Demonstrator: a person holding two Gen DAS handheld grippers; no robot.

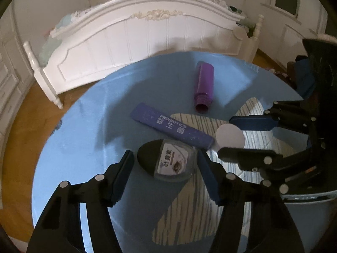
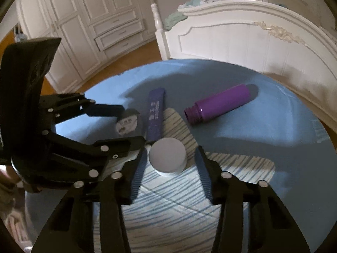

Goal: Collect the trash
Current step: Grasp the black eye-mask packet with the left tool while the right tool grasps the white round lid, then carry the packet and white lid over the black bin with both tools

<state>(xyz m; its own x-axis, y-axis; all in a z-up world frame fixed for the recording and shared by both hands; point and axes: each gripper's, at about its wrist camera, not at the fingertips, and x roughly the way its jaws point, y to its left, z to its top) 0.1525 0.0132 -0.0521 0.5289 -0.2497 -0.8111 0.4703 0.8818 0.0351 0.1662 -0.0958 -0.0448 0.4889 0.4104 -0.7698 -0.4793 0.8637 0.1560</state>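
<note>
Here, cap (image 2: 167, 159) between fingers (image 2: 138, 177) (untouched)

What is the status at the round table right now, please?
Left hand-held gripper open around labelled dark pack. Right hand-held gripper open around white cap. Purple bottle and probiotics box lying clear.

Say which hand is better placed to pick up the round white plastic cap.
Right. The right tool already straddles the round white plastic cap, pads not yet touching. The left tool brackets the small dark labelled packet instead.
</note>
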